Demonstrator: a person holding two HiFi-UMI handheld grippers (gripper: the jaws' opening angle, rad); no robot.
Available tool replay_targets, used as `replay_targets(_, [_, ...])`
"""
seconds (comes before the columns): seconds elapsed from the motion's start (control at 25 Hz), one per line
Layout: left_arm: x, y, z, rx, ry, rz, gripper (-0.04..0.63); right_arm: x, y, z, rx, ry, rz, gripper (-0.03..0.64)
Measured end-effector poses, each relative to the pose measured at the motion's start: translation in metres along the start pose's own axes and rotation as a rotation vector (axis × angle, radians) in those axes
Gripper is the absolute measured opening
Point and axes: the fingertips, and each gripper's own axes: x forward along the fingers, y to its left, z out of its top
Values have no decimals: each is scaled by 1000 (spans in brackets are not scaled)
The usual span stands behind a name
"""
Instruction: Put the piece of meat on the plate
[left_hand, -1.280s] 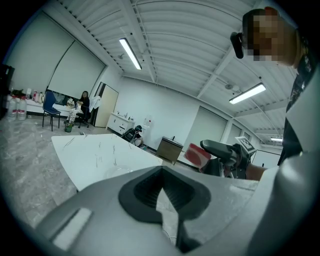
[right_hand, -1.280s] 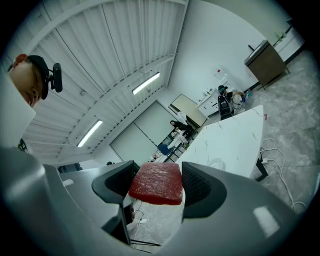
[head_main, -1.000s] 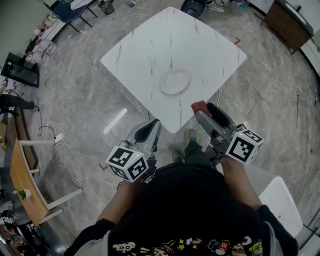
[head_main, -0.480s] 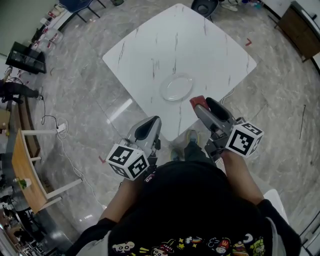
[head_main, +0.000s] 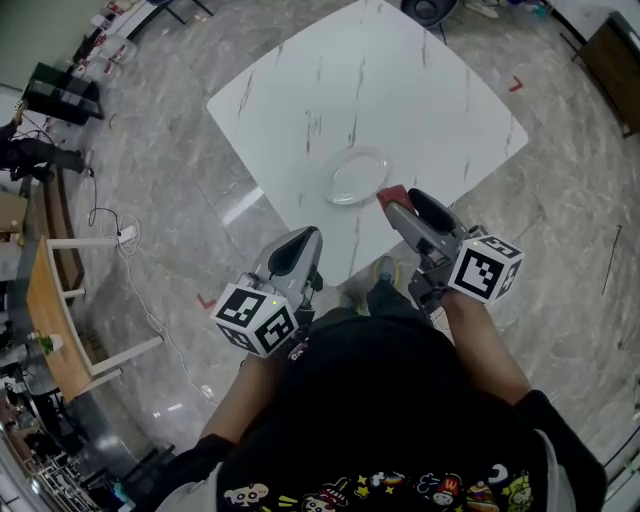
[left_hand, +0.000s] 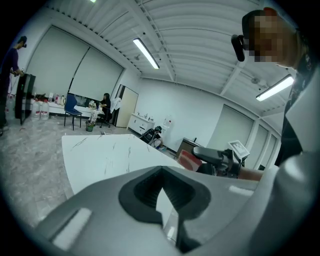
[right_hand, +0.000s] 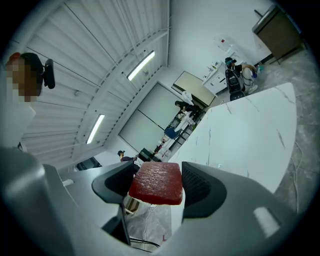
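Note:
A clear glass plate (head_main: 355, 178) lies near the front corner of the white marble-look table (head_main: 400, 80). My right gripper (head_main: 397, 203) is shut on a flat red piece of meat (head_main: 392, 193), held just off the plate's right rim, above the table's front edge. In the right gripper view the meat (right_hand: 156, 183) sits clamped between the two dark pads, with the table (right_hand: 245, 135) beyond. My left gripper (head_main: 300, 250) hangs shut and empty over the floor, short of the table. From the left gripper view, the meat (left_hand: 188, 159) shows to the right.
A wooden table (head_main: 45, 300) stands at the far left, with cables (head_main: 125, 240) on the floor beside it. A dark cabinet (head_main: 615, 55) is at the upper right. A black chair (head_main: 432, 8) sits behind the table. People and chairs are far back in the room.
Both grippers have come closer to the table. The right one carried the meat forward from the table's corner to beside the plate's rim. The left stayed shut.

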Motion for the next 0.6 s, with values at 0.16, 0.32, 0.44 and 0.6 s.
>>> replay_targets(0.16, [3, 5, -3, -15, -1, 41, 0, 18, -21, -3, -6, 52, 15, 325])
replay_targets(0.32, [-1, 20, -11, -36, 22, 83, 0, 43, -44, -13, -3, 104, -1, 325])
replay_targets(0.44, [4, 37, -18, -50, 42, 98, 0, 64, -60, -19, -7, 132, -27, 325])
replay_targets(0.6, [29, 58, -31, -68, 74, 76, 0, 92, -85, -28, -31, 167, -79, 325])
